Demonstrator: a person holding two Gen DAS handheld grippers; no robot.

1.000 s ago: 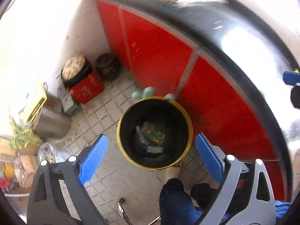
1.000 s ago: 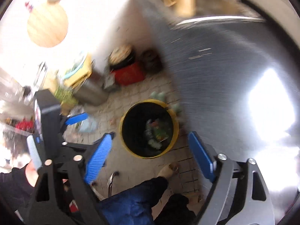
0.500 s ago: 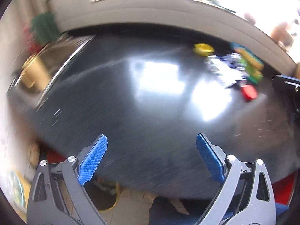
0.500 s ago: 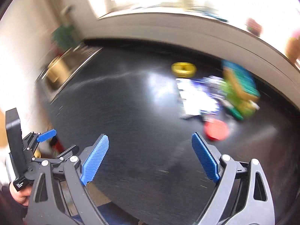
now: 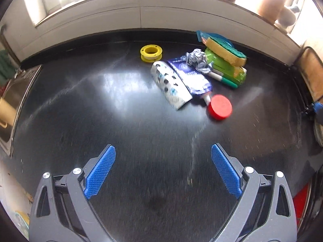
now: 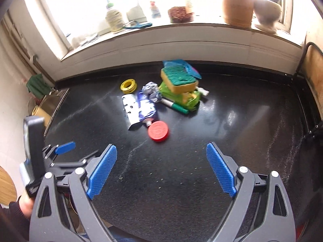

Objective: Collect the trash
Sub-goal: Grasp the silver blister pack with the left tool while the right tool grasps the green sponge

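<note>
L gripper (image 5: 163, 167) & R gripper (image 6: 161, 165) are held wide open, empty, above black bench (image 5: 101, 121). Trash pile (foil ball (image 5: 196, 60), red cap (image 5: 220, 106), pouch (image 5: 191, 76)) is seen at 1 o'clock.

- A red cap (image 5: 220, 106) is glowing against the glossy black table (image 5: 101, 125).
- A yellow spool (image 5: 151, 53) is sitting bright near the white wall.
- A white wrapper (image 5: 171, 85) is showing dark dots and pale blue marks.
- A purple-blue pouch (image 5: 191, 74) is carrying white print.
- Crumpled foil (image 6: 151, 91) is shining silver.
- A yellow sponge (image 6: 178, 80) is wearing a green scouring top.
- A lime-green packet (image 6: 181, 96) is lying under it.
- Both grippers are showing grey frames and blue cross-hatched pads (image 6: 102, 173).
</note>
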